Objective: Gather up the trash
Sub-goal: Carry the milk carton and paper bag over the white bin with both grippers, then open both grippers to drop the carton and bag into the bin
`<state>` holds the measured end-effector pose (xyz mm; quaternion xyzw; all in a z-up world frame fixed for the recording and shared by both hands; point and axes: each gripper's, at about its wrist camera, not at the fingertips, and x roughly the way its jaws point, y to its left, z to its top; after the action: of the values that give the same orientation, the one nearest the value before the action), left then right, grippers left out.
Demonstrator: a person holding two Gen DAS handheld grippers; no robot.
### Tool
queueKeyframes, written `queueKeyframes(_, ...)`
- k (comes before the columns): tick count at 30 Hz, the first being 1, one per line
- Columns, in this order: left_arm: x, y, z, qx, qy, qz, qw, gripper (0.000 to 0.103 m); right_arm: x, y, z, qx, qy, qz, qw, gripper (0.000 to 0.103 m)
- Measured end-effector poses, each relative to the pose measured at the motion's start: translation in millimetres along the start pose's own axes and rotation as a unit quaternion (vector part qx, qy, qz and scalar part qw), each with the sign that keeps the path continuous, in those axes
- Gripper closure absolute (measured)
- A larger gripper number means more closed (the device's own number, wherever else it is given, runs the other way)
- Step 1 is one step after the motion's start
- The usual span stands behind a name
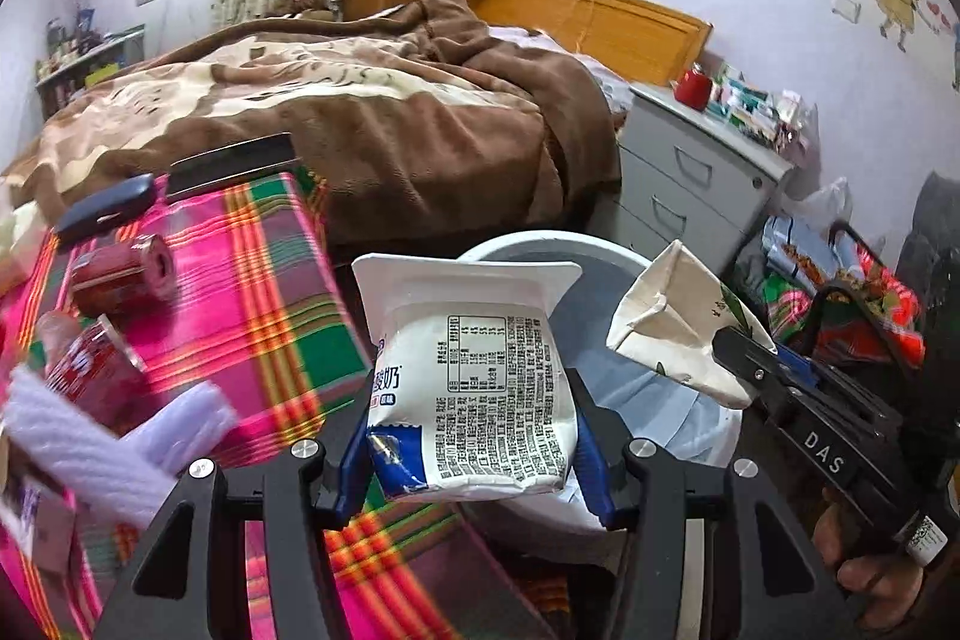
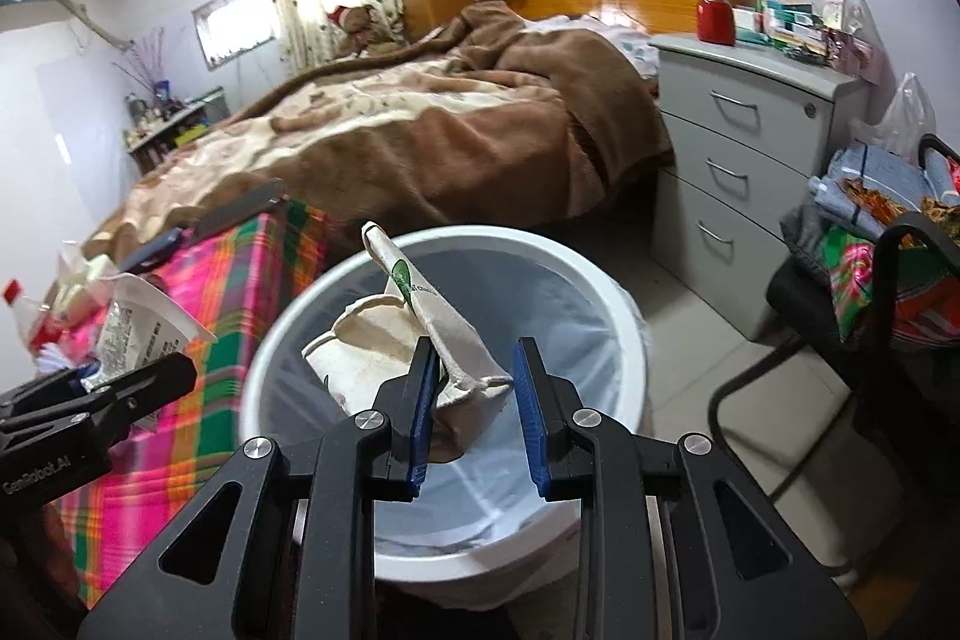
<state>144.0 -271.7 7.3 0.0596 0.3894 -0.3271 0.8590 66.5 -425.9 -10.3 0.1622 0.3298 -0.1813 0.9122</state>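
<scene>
My left gripper [image 1: 473,400] is shut on a white yogurt pouch [image 1: 480,364] with blue print, held upright over the near rim of a white trash bin [image 1: 522,244]. In the right wrist view the same gripper [image 2: 120,382] and pouch [image 2: 144,322] hang left of the bin, above the table edge. My right gripper [image 2: 475,358] is shut on a crumpled cream carton [image 2: 384,340], which hangs over the bin's lined opening [image 2: 624,304]. From the left wrist view that carton [image 1: 666,328] sticks out of the right gripper [image 1: 744,352] above the bin's right side.
A table under a pink plaid cloth [image 1: 240,292] stands left of the bin, with a red can [image 1: 120,274], a red-labelled bottle [image 1: 90,370] and a white cloth [image 1: 108,436] on it. Behind is a bed [image 2: 420,130]; a grey drawer cabinet [image 2: 738,172] and a loaded chair [image 2: 870,280] stand right.
</scene>
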Motion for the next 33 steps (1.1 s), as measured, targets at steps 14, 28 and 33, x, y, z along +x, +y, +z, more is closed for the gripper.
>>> queueKeyframes(14,40,-16,6,0.007,0.023,-0.011,0.9996,0.033,14,-14,1,-0.012,0.03,-0.025,0.999,0.07)
queueKeyframes(28,5,5,-2,-0.016,-0.001,0.004,0.9999,0.032,1,2,2,-0.014,0.014,-0.007,1.0,0.048)
queueKeyframes(33,-16,16,-10,-0.023,-0.014,0.022,0.9994,0.032,-7,15,2,-0.022,0.001,0.007,1.0,0.048)
